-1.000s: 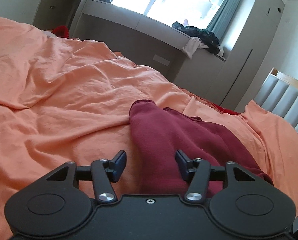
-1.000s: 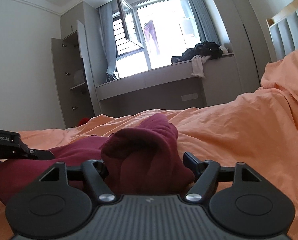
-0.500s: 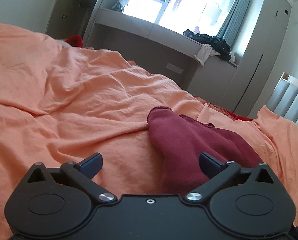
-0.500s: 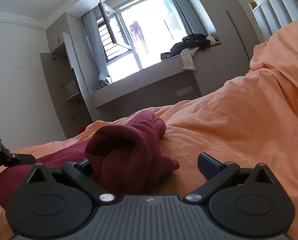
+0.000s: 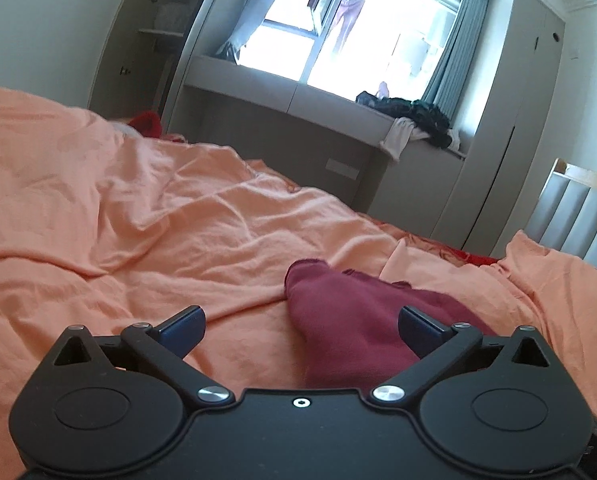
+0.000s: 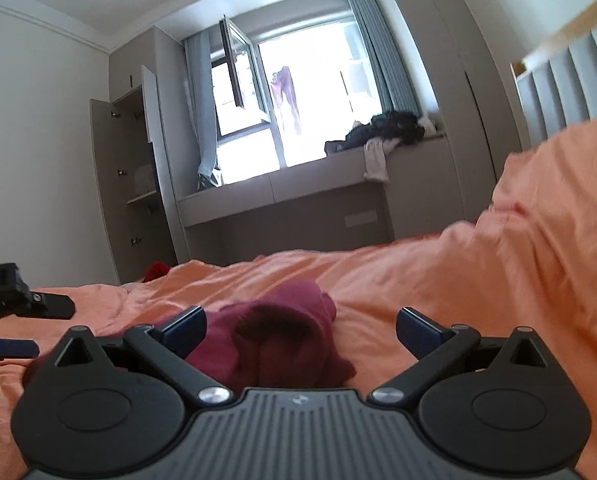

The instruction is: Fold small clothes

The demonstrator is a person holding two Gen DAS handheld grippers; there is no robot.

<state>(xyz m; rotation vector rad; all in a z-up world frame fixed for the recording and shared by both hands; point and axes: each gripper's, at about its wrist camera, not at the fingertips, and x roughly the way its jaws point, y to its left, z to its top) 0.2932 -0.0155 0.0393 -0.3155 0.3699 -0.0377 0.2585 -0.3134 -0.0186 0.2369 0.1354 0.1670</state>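
Covering nearly the whole lower half of both views, the orange bed (image 5: 146,216) is the working surface, its sheet rumpled into long creases. At about 12 o'clock beyond it runs a grey window bench (image 5: 290,100) with a dark pile of clothes (image 5: 414,114) at its 2 o'clock end.

On the bed lies the maroon garment (image 5: 338,320), bunched into a soft mound rather than lying flat; in the right wrist view it sits at 6 o'clock, just ahead of the tool (image 6: 282,340). Judging by the loose heap, one fold or gather looks to be set down and the cloth is free, so the step in hand seems to be a release between folds. The next move likely calls for picking a fresh edge or corner, low to the sheet, without catching the orange fabric beneath.

The left tongs (image 5: 300,324) stand spread wide, holding nothing; the right-hand finger overlaps the garment in view, though whether it touches I cannot tell. The right tongs (image 6: 300,326) are likewise spread wide and grip nothing, with the mound lying between and beyond the fingers.
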